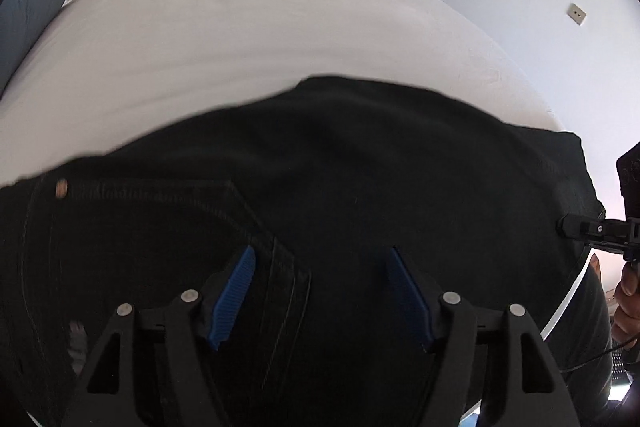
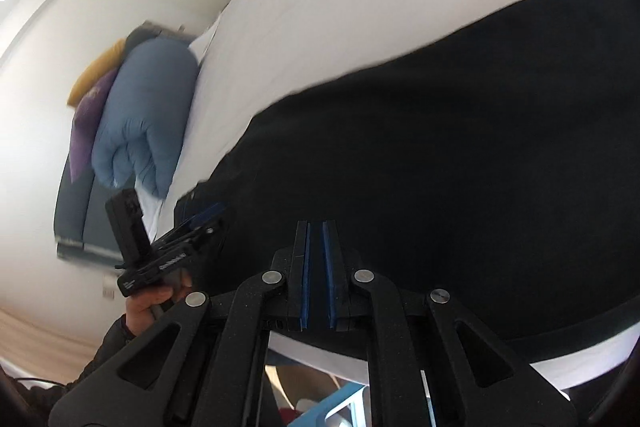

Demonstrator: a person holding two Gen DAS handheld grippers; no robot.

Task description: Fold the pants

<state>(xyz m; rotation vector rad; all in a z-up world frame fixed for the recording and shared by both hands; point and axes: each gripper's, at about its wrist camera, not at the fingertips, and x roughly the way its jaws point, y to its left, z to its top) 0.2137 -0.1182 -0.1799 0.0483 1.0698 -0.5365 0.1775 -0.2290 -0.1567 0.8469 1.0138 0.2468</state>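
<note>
the black pants lie flat on the white bed, long axis running left to right. the left gripper hovers open above the pocket end, nothing between. the right gripper, nearly closed and empty, is over the other end.

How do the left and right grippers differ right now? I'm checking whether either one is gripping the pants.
The left gripper has its fingers spread wide; the right gripper has them almost together. The left looks steeply down onto the black pants, over a stitched pocket; the right sits at the pants' edge. Neither clamps cloth. Both have blue pads.
</note>
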